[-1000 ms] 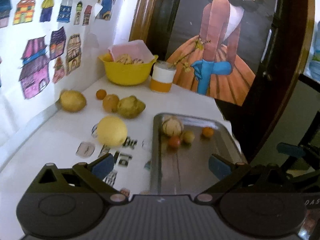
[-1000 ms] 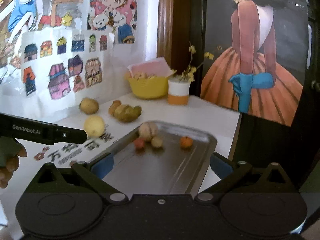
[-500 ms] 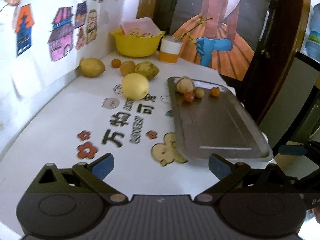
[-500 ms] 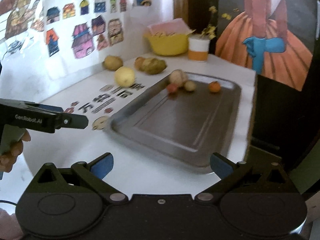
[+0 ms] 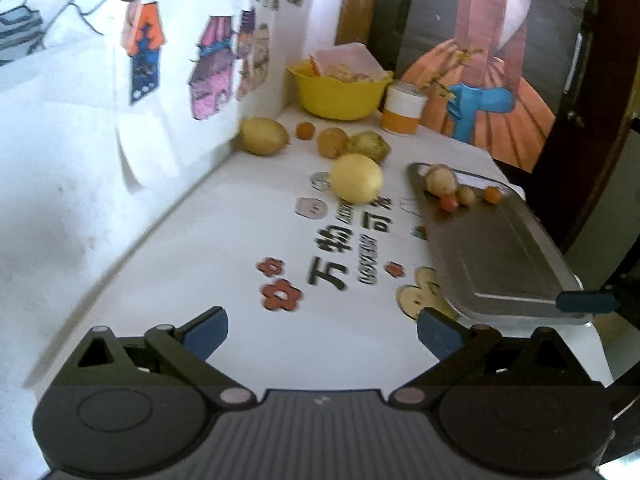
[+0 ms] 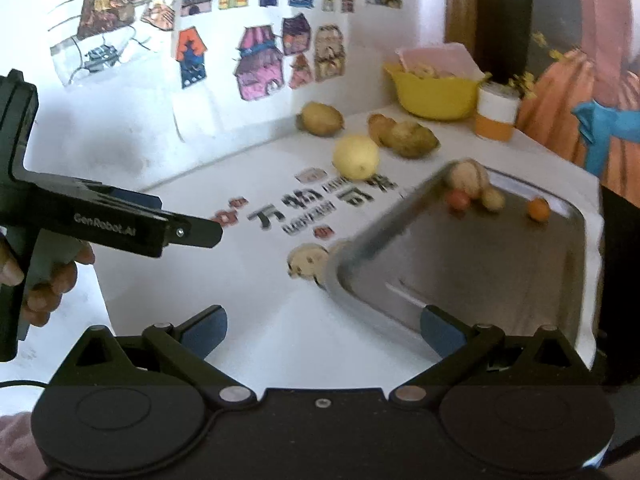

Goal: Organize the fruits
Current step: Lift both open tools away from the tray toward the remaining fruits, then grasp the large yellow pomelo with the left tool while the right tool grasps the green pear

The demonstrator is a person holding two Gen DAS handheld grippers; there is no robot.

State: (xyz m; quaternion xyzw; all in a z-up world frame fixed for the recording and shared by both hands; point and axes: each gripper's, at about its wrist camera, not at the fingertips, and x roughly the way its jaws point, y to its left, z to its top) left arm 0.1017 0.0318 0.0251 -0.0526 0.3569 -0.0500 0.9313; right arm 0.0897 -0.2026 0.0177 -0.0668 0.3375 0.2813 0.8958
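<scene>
Fruit half sorted, both grippers empty above the white printed tabletop (image 5: 248, 240).

The rectangular steel tray (image 5: 496, 256), likely the collecting spot, holds four small fruits at its far end; the big round yellow fruit (image 5: 356, 178) lies loose beside it, others behind. Left gripper (image 5: 322, 330) and right gripper (image 6: 323, 330) hover with fingers spread wide.

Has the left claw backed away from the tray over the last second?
Yes. The left claw has pulled back toward the near table edge: the metal tray, which filled the view between its fingers earlier, now sits farther ahead, with printed tabletop showing in front.
</scene>
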